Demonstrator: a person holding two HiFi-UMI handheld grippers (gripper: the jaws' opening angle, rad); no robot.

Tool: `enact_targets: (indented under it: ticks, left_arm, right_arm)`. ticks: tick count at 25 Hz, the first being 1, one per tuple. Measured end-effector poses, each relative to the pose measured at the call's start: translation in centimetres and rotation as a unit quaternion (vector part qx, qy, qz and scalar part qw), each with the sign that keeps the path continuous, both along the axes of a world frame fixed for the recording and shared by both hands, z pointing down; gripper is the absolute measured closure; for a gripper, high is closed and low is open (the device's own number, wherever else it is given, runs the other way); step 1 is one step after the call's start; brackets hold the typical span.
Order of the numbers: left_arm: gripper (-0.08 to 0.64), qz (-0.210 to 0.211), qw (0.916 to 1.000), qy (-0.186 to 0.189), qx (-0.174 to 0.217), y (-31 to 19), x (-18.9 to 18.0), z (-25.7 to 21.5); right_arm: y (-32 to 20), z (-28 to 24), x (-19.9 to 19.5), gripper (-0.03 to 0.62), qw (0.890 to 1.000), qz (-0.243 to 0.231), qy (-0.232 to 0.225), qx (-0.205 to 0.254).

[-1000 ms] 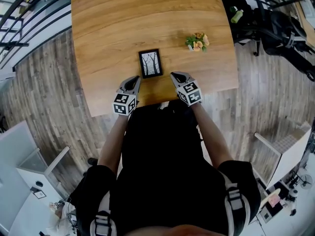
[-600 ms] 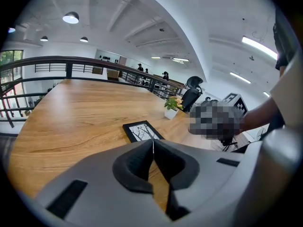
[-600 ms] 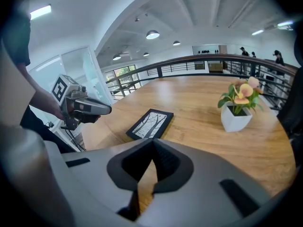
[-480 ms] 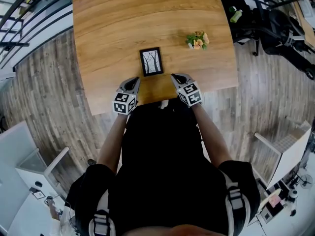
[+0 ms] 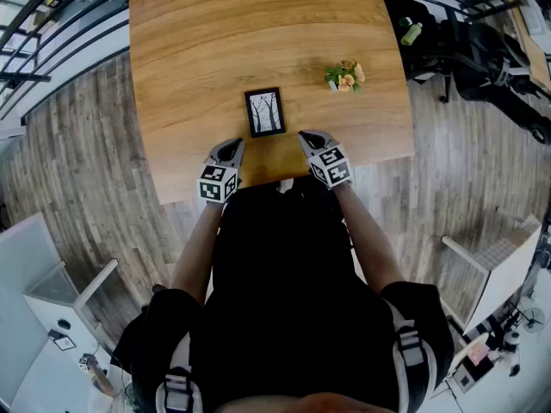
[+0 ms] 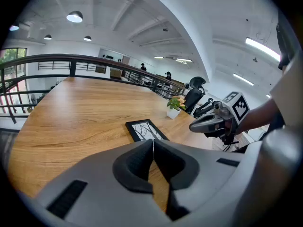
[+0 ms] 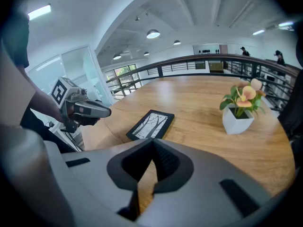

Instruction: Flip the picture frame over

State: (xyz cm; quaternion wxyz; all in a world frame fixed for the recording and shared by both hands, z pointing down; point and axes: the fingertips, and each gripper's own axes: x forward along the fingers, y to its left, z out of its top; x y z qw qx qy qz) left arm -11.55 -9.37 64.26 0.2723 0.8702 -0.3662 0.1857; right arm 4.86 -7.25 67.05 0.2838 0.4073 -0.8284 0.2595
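on a warm-grained wooden table, over grey plank floor, black railing behind: black-rimmed picture frame, lies flat near the front edge, face up, shows bare trees on white. sits just ahead of left gripper and right gripper, touches neither; both clenched shut, empty.

I have the frame lying flat on the tabletop, just ahead of both claws. It sits to the right of the left claw and to the left of the right claw, touching neither. The plant stands farther ahead, right of the right claw and apart from the frame.
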Motion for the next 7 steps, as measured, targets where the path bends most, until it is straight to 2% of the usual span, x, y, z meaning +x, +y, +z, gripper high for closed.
enact_targets:
  ticks: [7]
  left_arm:
    - [0.535, -0.004, 0.9999, 0.001, -0.01, -0.48, 0.0, 0.53]
  right_arm:
    - [-0.35, 0.28, -0.19, 0.586, 1.0, -0.003, 0.003, -0.006]
